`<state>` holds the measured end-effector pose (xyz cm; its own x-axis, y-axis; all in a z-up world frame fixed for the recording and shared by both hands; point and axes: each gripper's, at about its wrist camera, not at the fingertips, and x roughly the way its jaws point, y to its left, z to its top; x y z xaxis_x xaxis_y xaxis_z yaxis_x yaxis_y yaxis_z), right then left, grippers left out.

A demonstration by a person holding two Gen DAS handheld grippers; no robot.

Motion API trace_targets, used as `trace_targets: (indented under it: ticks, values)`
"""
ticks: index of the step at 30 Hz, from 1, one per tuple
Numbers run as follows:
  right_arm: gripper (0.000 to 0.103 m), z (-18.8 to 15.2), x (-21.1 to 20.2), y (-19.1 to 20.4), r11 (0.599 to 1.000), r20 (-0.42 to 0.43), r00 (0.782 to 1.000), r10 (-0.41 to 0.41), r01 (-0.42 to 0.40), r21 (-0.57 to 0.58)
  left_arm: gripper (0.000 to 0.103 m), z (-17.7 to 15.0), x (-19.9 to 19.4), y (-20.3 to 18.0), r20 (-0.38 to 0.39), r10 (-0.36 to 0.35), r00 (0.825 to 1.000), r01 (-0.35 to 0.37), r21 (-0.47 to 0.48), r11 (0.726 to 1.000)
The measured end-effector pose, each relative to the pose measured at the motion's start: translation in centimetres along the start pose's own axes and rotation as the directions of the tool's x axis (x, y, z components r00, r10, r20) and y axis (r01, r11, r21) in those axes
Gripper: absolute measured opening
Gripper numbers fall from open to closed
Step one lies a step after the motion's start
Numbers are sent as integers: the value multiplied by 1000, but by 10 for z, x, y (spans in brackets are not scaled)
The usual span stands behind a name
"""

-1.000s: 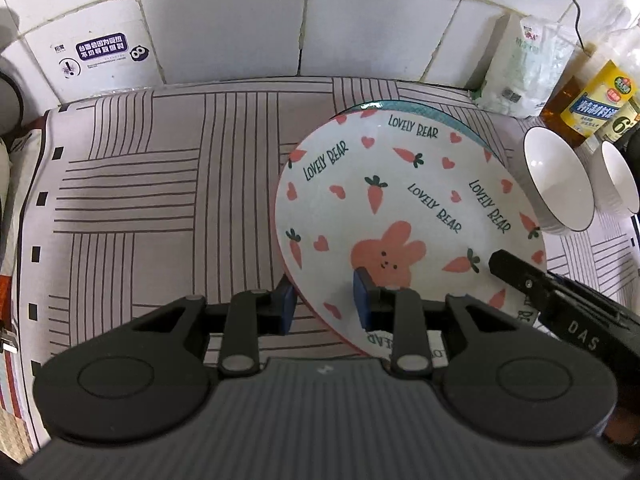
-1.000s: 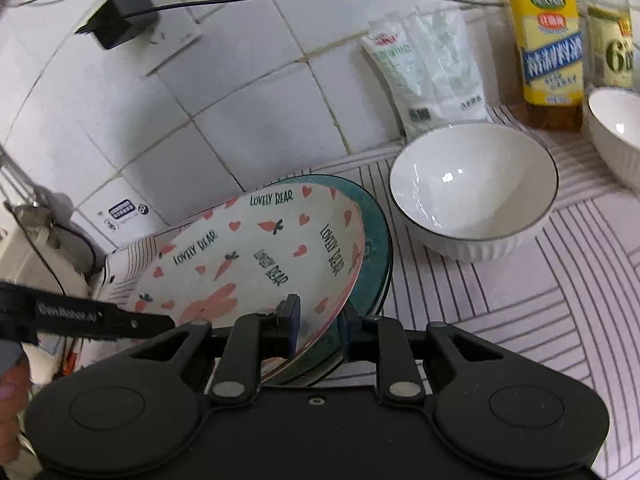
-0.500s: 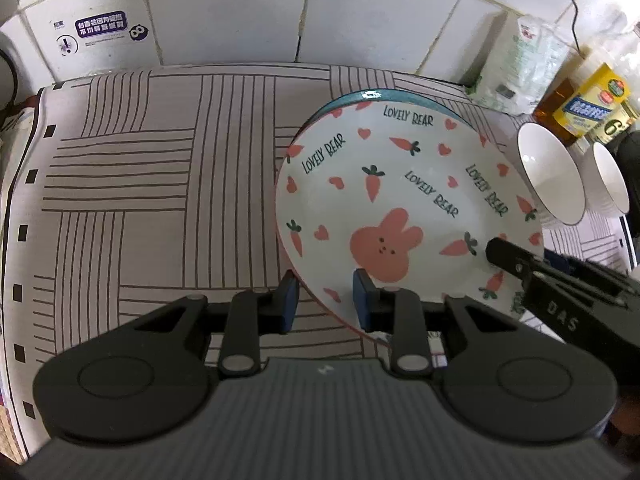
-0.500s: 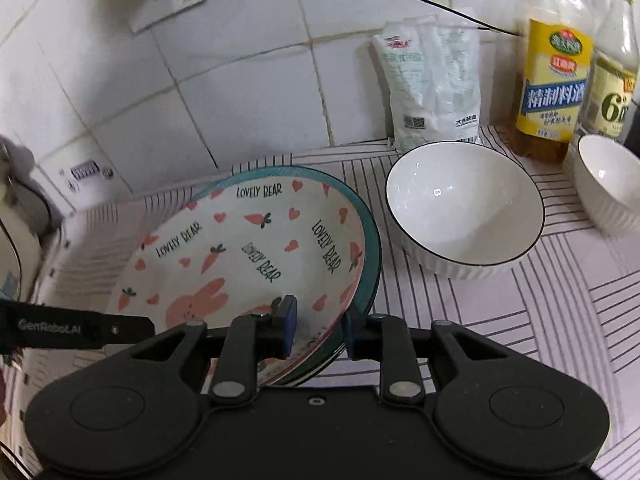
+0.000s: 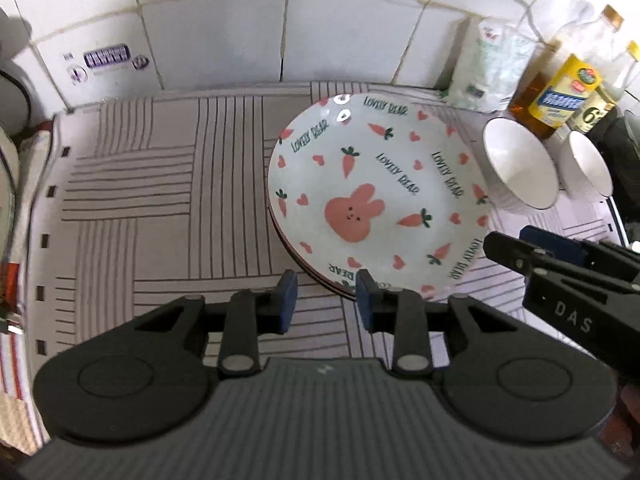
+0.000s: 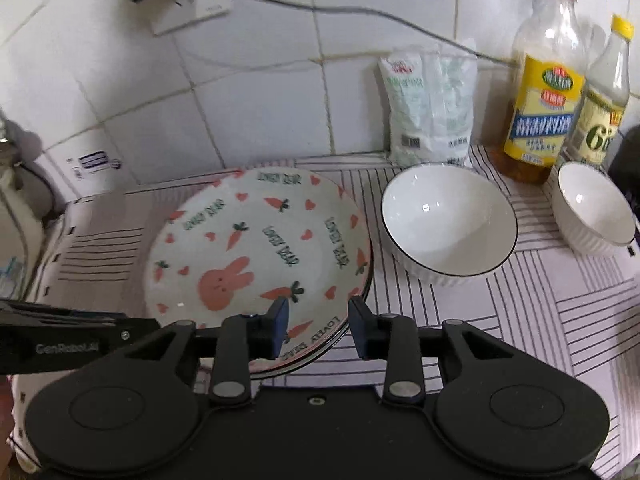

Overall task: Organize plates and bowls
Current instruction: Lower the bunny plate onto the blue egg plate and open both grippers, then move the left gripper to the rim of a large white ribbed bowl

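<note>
Plates stacked on striped cloth by tiled wall; both grippers released.

Left hand-held gripper jaws apart, right hand-held gripper likewise parted, both empty

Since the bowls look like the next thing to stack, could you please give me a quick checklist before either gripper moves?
1. Left gripper open, empty: ok.
2. Right gripper open, empty: ok.
3. Bunny plate settled on the plate beneath: ok.
4. Large bowl upright, empty: ok.
5. Small bowl fits inside the large one: cannot tell.
6. Bottles clear of the bowls: not ok, close behind.
</note>
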<state>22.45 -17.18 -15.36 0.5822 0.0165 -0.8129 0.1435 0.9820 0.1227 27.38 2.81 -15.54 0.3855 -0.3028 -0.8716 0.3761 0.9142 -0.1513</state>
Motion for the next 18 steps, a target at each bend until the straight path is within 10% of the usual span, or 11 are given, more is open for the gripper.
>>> trace_targets:
  ticks: [18]
  values:
    - [89,-9,-93,-19,987,-5,1000,29,-30,-158,90,-36,-77,-37,58,68,996,-72,79,994]
